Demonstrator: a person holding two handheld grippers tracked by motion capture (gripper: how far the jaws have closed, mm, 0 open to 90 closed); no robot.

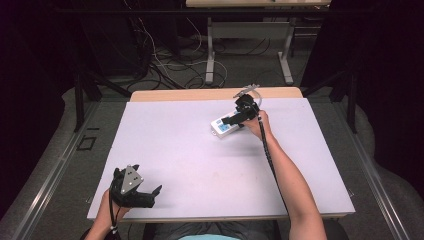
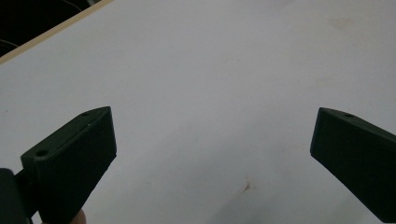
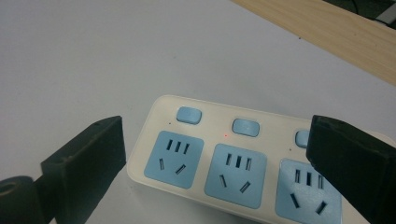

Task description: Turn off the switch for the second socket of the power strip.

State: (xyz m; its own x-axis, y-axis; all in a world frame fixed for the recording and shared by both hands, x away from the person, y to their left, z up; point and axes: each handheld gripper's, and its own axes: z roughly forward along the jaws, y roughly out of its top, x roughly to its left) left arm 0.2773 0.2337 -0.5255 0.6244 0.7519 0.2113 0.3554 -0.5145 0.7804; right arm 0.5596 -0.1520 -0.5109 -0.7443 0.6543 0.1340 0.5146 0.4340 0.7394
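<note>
Left gripper (image 1: 150, 195): near left edge of the white table (image 1: 200, 160), jaws spread wide over bare surface, holding nothing. Right gripper (image 1: 235, 120): far right of centre, jaws wide, hovering just over the power strip (image 1: 224, 126). Power strip (image 3: 224, 158): cream, blue sockets and buttons, flat on table near its far edge.
</note>
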